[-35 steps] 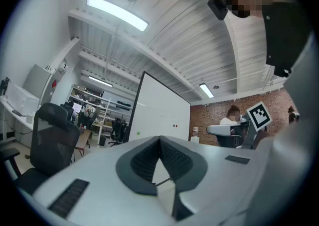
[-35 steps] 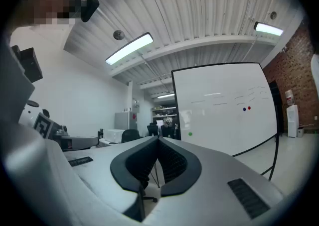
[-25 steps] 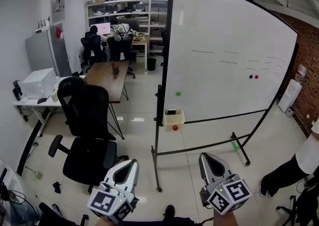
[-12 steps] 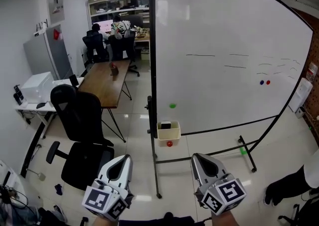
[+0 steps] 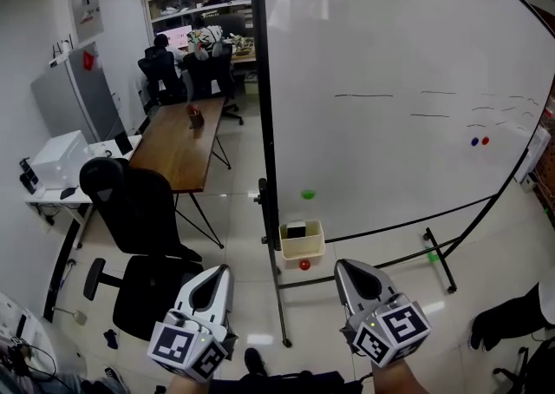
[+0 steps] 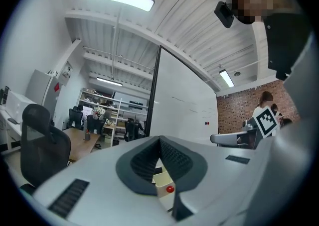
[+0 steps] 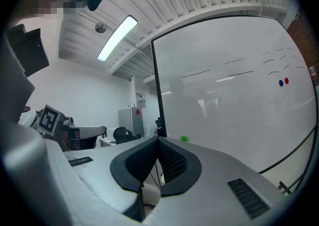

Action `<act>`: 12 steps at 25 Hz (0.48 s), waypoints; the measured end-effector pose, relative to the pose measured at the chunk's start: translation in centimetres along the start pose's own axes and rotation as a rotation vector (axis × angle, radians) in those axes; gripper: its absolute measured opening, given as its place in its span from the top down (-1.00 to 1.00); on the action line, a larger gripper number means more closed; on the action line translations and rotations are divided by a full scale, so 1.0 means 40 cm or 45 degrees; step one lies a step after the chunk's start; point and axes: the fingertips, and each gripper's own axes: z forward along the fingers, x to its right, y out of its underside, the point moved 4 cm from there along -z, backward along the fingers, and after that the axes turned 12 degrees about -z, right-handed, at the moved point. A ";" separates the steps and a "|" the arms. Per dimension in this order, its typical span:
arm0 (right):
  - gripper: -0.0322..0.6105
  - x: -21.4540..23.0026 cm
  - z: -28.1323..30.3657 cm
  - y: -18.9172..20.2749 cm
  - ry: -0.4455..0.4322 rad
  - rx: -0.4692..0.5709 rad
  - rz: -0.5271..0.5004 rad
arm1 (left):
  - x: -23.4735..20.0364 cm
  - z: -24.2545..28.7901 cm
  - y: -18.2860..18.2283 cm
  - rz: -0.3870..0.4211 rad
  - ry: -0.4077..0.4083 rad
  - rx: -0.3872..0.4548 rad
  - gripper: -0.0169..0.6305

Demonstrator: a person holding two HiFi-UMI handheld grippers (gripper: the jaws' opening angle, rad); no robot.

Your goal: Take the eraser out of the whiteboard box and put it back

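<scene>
A cream whiteboard box hangs at the lower left corner of the big whiteboard, beside its black post. A dark eraser lies in the box, with a red magnet under it and a green magnet above on the board. My left gripper and right gripper are low in the head view, both shut and empty, pointing level at the board and well short of the box. In the left gripper view the box shows just past the jaws. The right gripper view shows the green magnet.
A black office chair stands left of the board, with a wooden table behind it. A white box sits on a side desk at far left. A person sits at the back desks. A person's leg is at right.
Both grippers have been carried forward toward the whiteboard, still shut. The board and its box now fill more of the view and sit nearer.
</scene>
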 end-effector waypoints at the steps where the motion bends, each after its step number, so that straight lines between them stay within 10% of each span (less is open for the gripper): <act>1: 0.84 -0.001 0.025 0.002 0.013 -0.002 -0.002 | -0.024 0.018 -0.005 -0.003 0.016 -0.004 0.90; 12: 0.83 -0.007 0.281 -0.029 0.192 -0.020 -0.062 | -0.260 0.201 -0.066 -0.032 0.202 -0.049 0.90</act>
